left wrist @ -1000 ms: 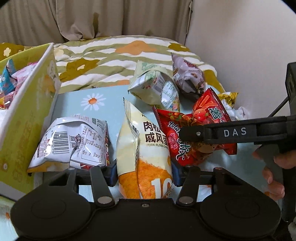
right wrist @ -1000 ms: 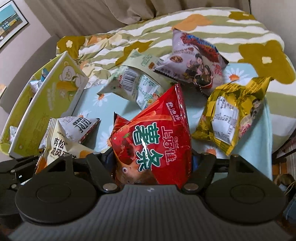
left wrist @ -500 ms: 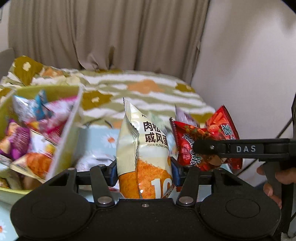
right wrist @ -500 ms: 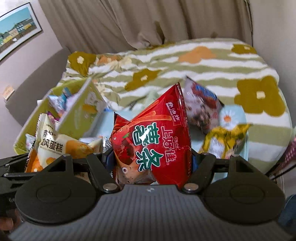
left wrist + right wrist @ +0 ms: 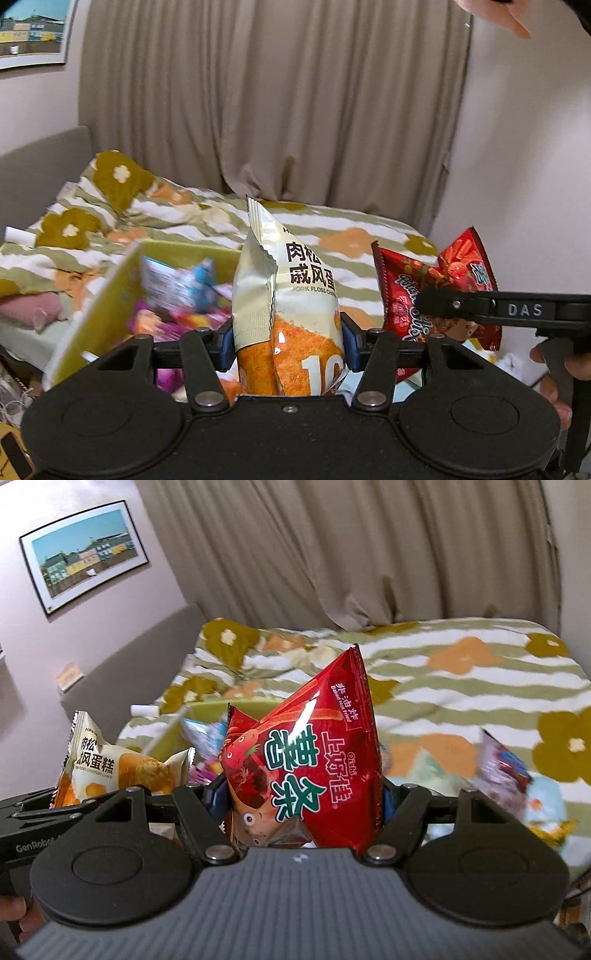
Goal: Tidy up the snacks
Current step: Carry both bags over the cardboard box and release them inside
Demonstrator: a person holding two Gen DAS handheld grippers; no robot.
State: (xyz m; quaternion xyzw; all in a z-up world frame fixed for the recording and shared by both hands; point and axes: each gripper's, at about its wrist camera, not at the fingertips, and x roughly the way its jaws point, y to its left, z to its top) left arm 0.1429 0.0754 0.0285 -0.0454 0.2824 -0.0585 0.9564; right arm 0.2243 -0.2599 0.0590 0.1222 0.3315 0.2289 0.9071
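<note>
Snacks come first: two glossy, crinkly foil bags are held up in the air above the bed, one per hand. The left tongs (image 5: 290, 341) are clamped on a cream-and-orange cake bag (image 5: 291, 310), a puffed pillow shape with a serrated top seam, standing upright between the blue pads. The right tongs (image 5: 301, 805) are clamped on a red snack bag (image 5: 306, 760), shiny and creased, pinched into a peak at its top corner, with green lettering across its face. Each bag shows in the other camera too, off to the side. Below and left of the cake bag sits one yellow-green box (image 5: 110, 284), stiff-walled and open-topped, holding a blurred heap of small wrappers in blue, pink and purple; their count cannot be told. Behind everything lies a soft quilt (image 5: 461, 675), striped green and white with mustard and orange flowers. Beige pleated curtains (image 5: 273, 99) hang at the back, and one framed picture (image 5: 83, 555) is on the wall. Fingers (image 5: 554, 373) of a hand show at the right edge.
</note>
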